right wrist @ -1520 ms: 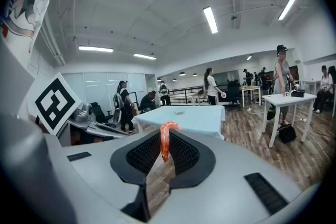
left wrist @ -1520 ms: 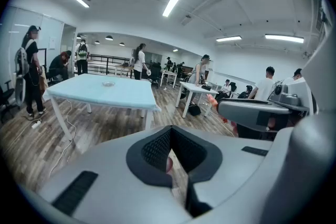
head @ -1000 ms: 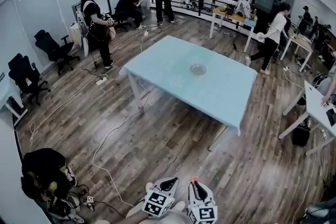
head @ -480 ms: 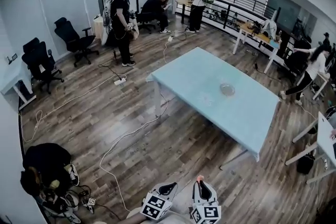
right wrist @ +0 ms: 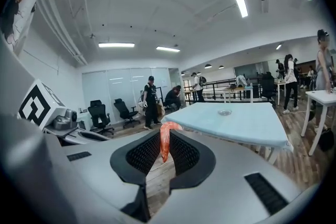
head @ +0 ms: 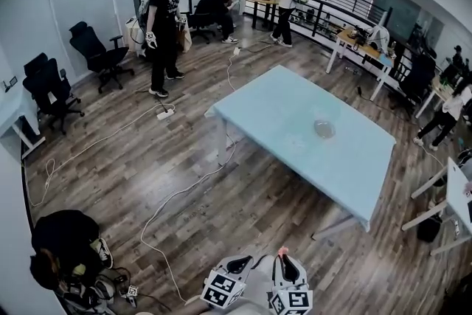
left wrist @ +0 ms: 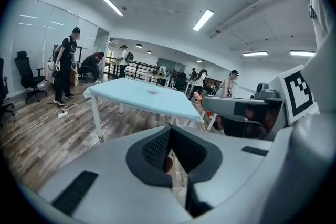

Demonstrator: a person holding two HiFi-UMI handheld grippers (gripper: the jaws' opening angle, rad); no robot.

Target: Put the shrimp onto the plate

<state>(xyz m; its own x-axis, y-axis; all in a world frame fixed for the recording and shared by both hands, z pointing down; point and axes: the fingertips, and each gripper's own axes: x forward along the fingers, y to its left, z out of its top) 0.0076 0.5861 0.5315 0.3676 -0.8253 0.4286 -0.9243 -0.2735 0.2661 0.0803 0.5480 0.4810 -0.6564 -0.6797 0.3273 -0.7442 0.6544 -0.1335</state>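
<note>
Two handheld grippers low at 6 o'clock of the head view, the right one pinching a shrimp, well short of a pale blue table.

The left gripper has its dark ribbed pads drawn together at the tips, and nothing can be made out gripped between them. Just beside it, the right gripper is clamped on the shrimp, its pads only as far apart as the orange-pink body between them. In the right gripper view the shrimp's long axis runs upright from 12 to 6 o'clock. Its lower end points straight down between the pads and its upper end curls over toward 2 o'clock, above the jaw tips. The table stands toward 1 o'clock from the grippers, across wooden floor. A small clear plate rests on its right half, well apart from the shrimp.
</note>
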